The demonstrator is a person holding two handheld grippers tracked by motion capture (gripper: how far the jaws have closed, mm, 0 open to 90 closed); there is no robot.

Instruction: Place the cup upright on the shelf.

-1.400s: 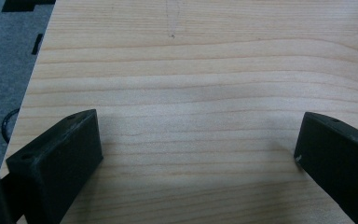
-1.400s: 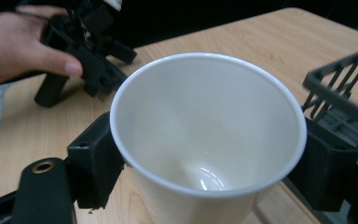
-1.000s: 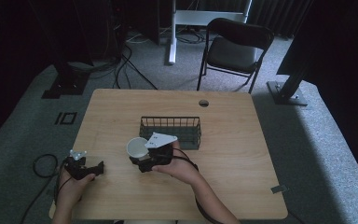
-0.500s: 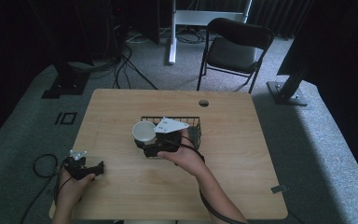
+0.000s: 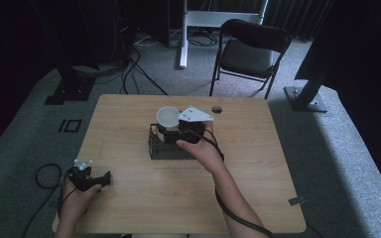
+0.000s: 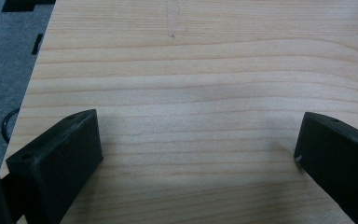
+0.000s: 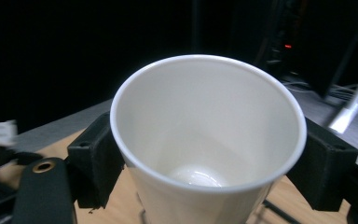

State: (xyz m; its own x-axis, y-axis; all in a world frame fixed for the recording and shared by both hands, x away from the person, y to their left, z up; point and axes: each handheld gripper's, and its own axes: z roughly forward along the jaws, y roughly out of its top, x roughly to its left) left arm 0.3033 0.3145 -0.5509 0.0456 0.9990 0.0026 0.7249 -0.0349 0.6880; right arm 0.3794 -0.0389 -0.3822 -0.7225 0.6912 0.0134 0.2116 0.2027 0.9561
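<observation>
Right gripper (image 5: 171, 128) clamps a white paper cup (image 5: 167, 117) by its sides (empty inside), holding it above the wire basket (image 5: 158, 148) mid-tabletop. Left gripper (image 5: 95, 179) rests near the tabletop's front-left corner, jaws spread wide.

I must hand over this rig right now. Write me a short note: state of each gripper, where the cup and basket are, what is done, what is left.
Right gripper: shut on the white paper cup, holding it raised over the wire basket. The cup is empty.
Left gripper: open, holding nothing, low over the wooden table near its front left corner.
Basket: mid-table, partly hidden by the right hand.
Done: cup gripped and lifted.
Left: probably lowering the cup into the basket and releasing it.
</observation>
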